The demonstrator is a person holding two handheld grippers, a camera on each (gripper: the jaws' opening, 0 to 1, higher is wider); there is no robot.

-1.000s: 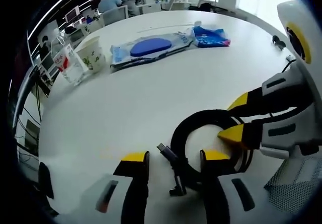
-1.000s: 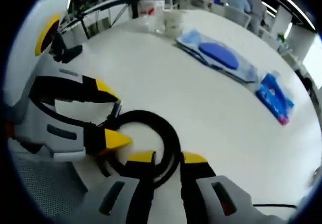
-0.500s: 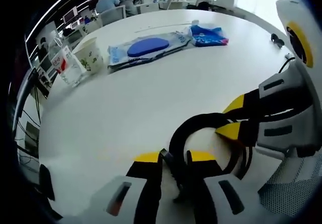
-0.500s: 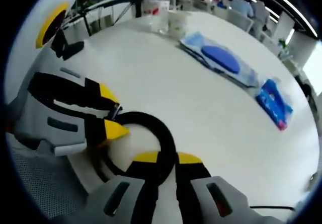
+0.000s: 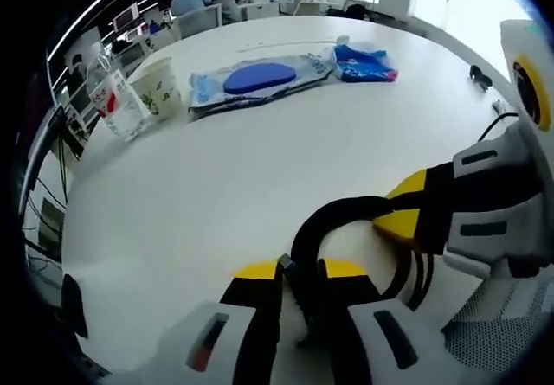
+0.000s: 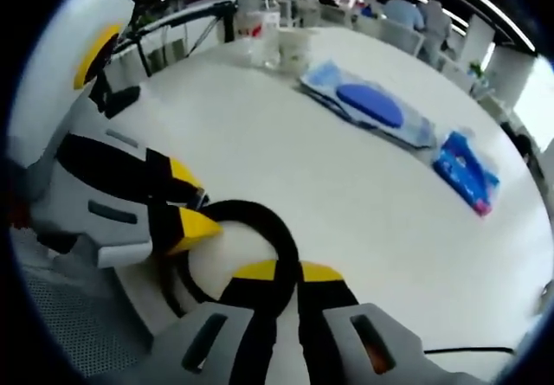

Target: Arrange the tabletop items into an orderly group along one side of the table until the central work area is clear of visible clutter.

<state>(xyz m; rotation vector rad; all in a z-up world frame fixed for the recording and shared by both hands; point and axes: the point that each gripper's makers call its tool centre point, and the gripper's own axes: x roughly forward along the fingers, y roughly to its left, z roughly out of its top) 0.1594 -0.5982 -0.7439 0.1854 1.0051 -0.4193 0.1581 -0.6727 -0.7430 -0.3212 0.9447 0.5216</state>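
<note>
— Table (image 5: 260,151) first: white, wide, taking up most of both views. What lies on it?

— Toward the top of the left gripper view, a clear bag (image 5: 260,80) with a blue oval inside, and a smaller blue packet (image 5: 362,61) just right of it. A paper cup (image 5: 159,91) sits at upper left, with a clear carton (image 5: 115,105) beside it. The same row runs across the top of the right gripper view: bag (image 6: 372,108), packet (image 6: 466,170), cup (image 6: 293,46).

— And the cable?

— Black coil (image 5: 346,229) in the lower middle of the left gripper view, well apart from that row. In the right gripper view it loops at lower centre (image 6: 251,229).

— The grippers?

— Left gripper (image 5: 299,272) has its yellow tips drawn together on the coil's plug end at the bottom of its view; right gripper (image 6: 288,272) is clamped on the coil's band. Each one also comes into the other's view, the right (image 5: 411,212) at the right edge, the left (image 6: 186,212) at the left edge.

— Smallest things?

— A small dark object (image 5: 479,75) at the far right of the table, too small to make out.
</note>
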